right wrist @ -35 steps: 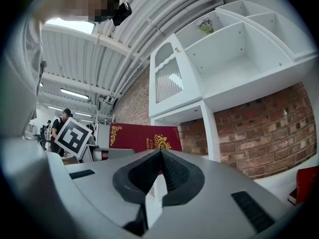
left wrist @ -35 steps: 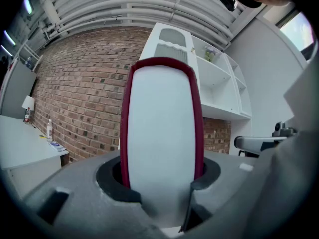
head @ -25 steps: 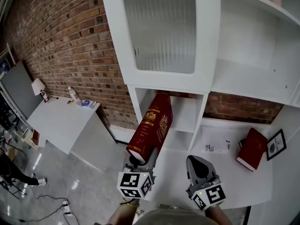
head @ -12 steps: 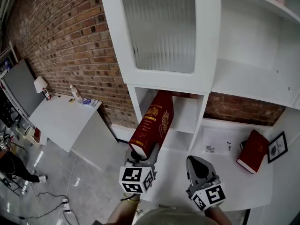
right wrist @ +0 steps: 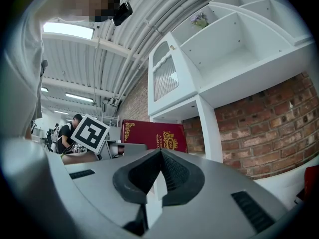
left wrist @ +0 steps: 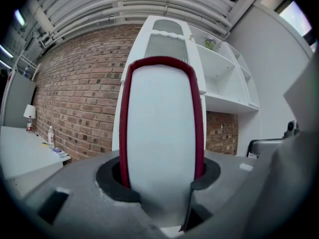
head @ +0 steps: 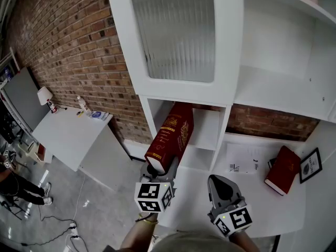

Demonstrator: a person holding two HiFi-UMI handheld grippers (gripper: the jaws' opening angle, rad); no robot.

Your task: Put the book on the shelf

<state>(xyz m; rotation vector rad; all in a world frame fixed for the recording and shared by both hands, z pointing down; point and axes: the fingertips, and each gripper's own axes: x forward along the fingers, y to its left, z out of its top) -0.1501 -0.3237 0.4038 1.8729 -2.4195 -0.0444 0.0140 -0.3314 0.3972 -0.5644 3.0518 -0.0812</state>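
So the red book [head: 169, 139] is up in the air, gripped at its bottom end by the left gripper [head: 159, 172], with the pads pressed onto both covers and the white page edge facing that gripper's camera. It's tilted, with the lower end near and to the left and the top end leaning far and to the right, and the gold-stamped cover faces right. The top end sits at the mouth of the open cubby [head: 206, 135] in the white shelf unit [head: 231, 101], on the left side of that opening. I honestly can't tell how far inside it is, or whether it touches the cubby wall. Right above the cubby is the cabinet door [head: 176, 33] with ribbed glass, and to the right of that are a couple of open white shelves. The right gripper [head: 218, 179] hangs just right of the left one, near the bottom of the head view, with its jaws clenched together on nothing. Further right, on the white desk surface [head: 252, 203], a sheet of paper [head: 244, 159] lies flat, then a second red book [head: 282, 167] lies on its side, with a small picture frame [head: 309, 162] just beside it at the far right. A brick wall [head: 79, 51] runs behind the shelf unit and off to the left, where a white table [head: 73, 138] holds a small lamp [head: 42, 95] and a bottle [head: 82, 105].
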